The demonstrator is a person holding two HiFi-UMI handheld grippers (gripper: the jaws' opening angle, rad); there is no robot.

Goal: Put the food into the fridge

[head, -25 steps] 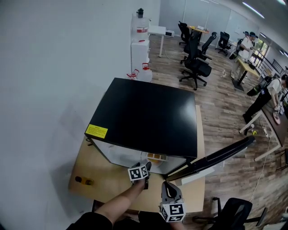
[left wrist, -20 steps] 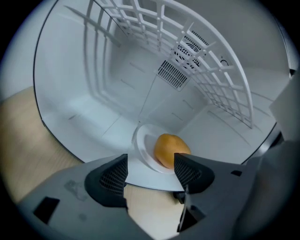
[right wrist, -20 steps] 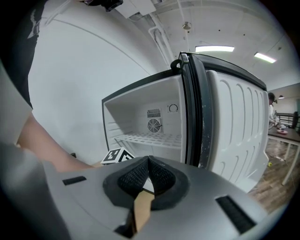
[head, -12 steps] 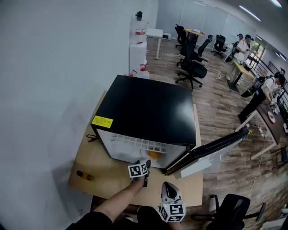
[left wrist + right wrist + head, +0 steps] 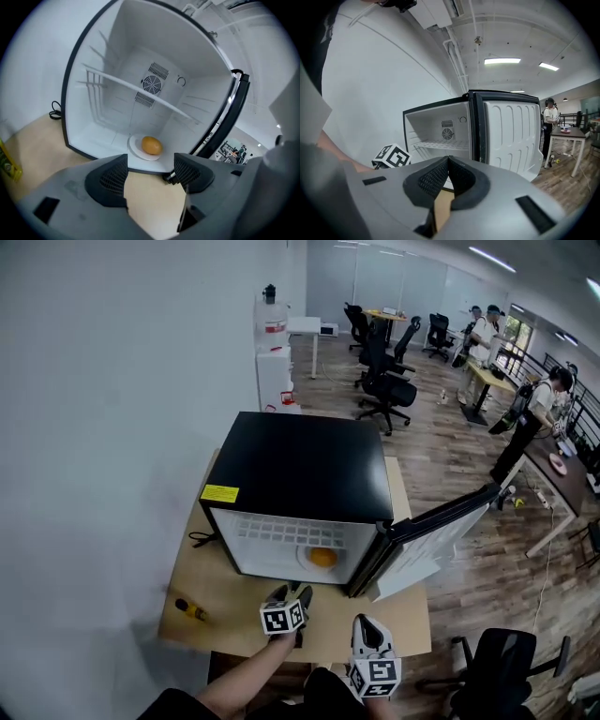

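Food is already inside: the orange (image 5: 151, 145) lies on a small white plate (image 5: 136, 148) on the floor of the fridge (image 5: 309, 465), toward the front, under the white shelf (image 5: 136, 90). A second ago the left gripper (image 5: 150, 176) was up at the mouth of the cabinet; now it has drawn back over the table (image 5: 234, 601), well short of the opening. Its jaws are spread with only bare tabletop showing between them, so the fruit has been let go and sits free. The right gripper (image 5: 447, 161) hangs lower and nearer the person, its jaws pressed together on nothing. The head view has also pulled away, and the interior that was mostly hidden under the black top is now open to sight. The door (image 5: 441, 531) stands swung wide to the right. By my reading the placing is done, and what is left is to swing that door shut; the right gripper is the closer one to it. A small yellow object (image 5: 190, 609) lies untouched at the table's left edge.
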